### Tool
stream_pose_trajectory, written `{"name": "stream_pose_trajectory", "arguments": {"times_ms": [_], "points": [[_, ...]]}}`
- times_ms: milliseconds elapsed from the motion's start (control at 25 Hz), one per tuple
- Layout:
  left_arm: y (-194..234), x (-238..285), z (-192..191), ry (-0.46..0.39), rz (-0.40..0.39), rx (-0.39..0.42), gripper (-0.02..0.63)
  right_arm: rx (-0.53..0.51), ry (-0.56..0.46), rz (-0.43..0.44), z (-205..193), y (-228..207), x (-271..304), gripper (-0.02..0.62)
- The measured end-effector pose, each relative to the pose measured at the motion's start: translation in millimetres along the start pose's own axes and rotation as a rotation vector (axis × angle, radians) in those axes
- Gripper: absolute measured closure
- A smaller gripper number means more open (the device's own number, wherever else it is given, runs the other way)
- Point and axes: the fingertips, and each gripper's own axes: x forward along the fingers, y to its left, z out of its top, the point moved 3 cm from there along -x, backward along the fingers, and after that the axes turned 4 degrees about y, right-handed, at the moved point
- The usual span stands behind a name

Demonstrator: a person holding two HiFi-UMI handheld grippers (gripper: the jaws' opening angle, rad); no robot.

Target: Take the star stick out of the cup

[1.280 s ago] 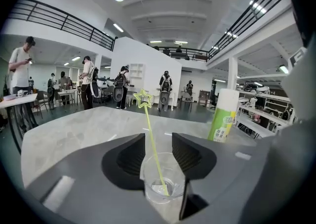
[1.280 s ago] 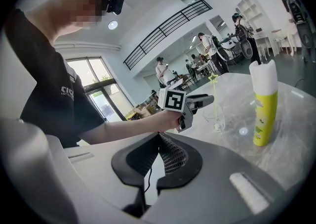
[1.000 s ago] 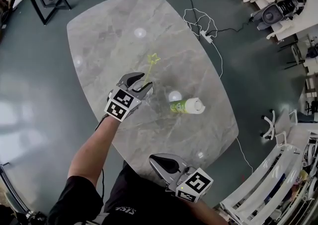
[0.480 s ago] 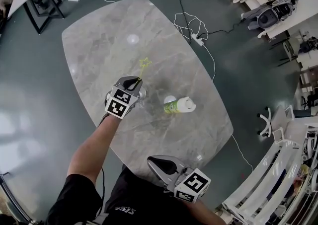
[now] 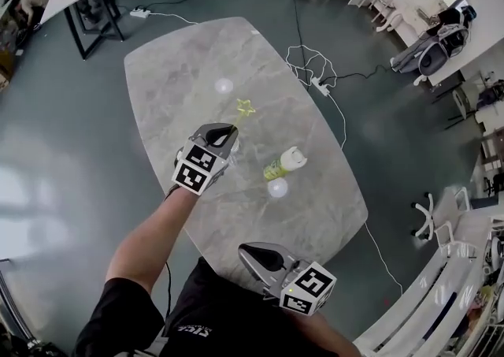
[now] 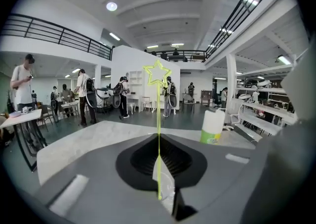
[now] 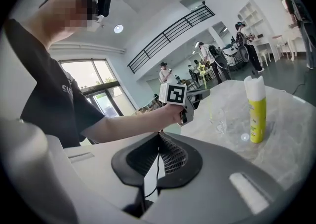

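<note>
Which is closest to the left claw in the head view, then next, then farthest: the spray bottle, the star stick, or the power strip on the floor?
1. star stick: pinched in the closing left claw, star ahead.
2. spray bottle: on the table, right of the claw.
3. power strip: on the floor, beyond the table's right edge.

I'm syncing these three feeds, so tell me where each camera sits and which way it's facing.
Head view: on the person's head, facing steeply down at the table; the left arm, left gripper and right gripper show.
Left gripper view: rides the left gripper, looking along its fingers, closing on the star stick, toward the hall.
Right gripper view: rides the right gripper, looking over its shut fingers at the person's torso and left arm.
Shared: all three show the spray can.
</note>
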Motion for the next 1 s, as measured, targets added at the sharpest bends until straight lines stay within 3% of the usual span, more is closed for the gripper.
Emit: {"name": "stream_pose_trajectory", "arguments": {"times_ms": [280, 440, 720, 1000], "points": [[-63, -71, 36, -0.074, -0.002, 0.018, 0.598, -0.072, -0.018, 0.058, -23, 39, -32, 0.583], [-91, -95, 45, -0.092, -0.025, -0.017, 0.598, -0.071, -0.045, 0.037, -28, 46, -57, 0.583], [-143, -127, 55, -0.089, -0.042, -0.007, 0.598, -0.052, -0.088, -0.016, -42, 52, -105, 0.583], [-195, -144, 40, -0.108, -0.057, -0.010, 0.598, -0.045, -0.097, -0.045, -67, 51, -132, 0.583]]}}
